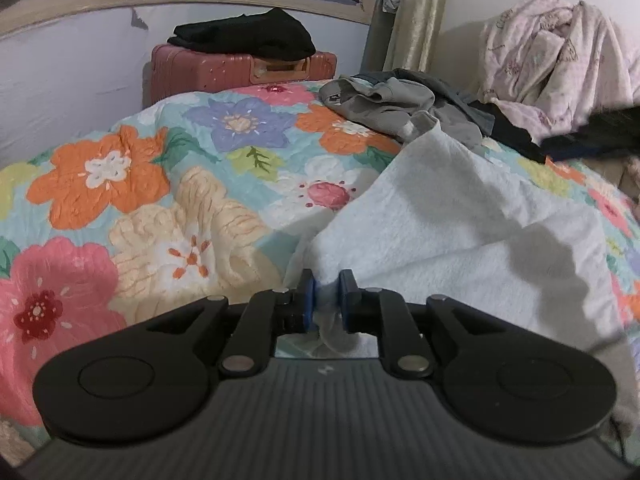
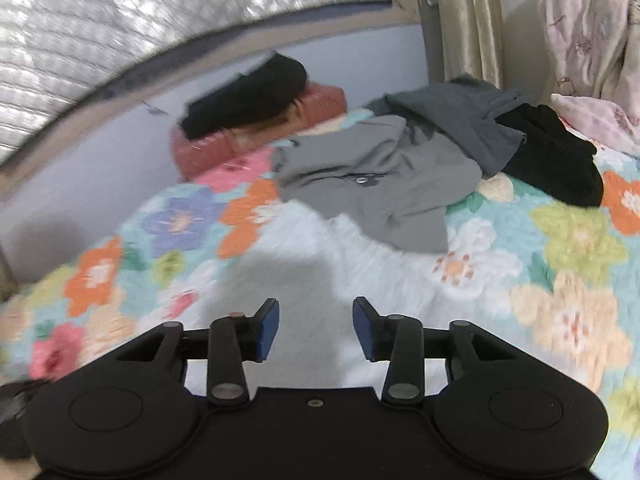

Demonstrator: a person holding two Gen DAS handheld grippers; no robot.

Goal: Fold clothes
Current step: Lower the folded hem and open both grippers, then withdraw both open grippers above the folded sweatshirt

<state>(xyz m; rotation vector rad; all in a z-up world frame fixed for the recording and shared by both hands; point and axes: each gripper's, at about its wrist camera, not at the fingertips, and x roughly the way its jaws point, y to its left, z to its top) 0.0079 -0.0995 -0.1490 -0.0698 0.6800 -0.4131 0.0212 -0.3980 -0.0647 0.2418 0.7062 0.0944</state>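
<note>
**A:** State the position of the work item.

**B:** The white towel (image 1: pixel 460 216) lies spread on the bed (image 1: pixel 132 184), over the flowered quilt. In the left wrist view it fills the area from 6 o'clock out to 3 o'clock. In the right wrist view it sits at centre, directly under the right hand-held gripper (image 2: pixel 316 328). A pile of grey clothes (image 2: pixel 380 184) rests at 12 o'clock, touching the far edge of the towel, with a black garment (image 2: pixel 556 152) beside it at 2 o'clock.

**A:** State the condition of each hand-held gripper.

**B:** The left hand-held gripper (image 1: pixel 327 300) is narrow, its blue pads pinched on a bunched corner of the towel. The right one stands about half open with nothing between the pads; it hovers above the cloth.

**A:** Describe the expected handling.

**B:** Judged from the nap and the creases, the towel is soft, light and limp. It will sag between two grip points and drag on the quilt rather than slide. It is not fragile and not slippery.

**A:** Where should the right side take hold?

**B:** At the free near corner or edge opposite the left grip. Pinch one layer of hem only, so that the quilt below is not caught. Keep the lifted edge clear of the grey clothes.
</note>
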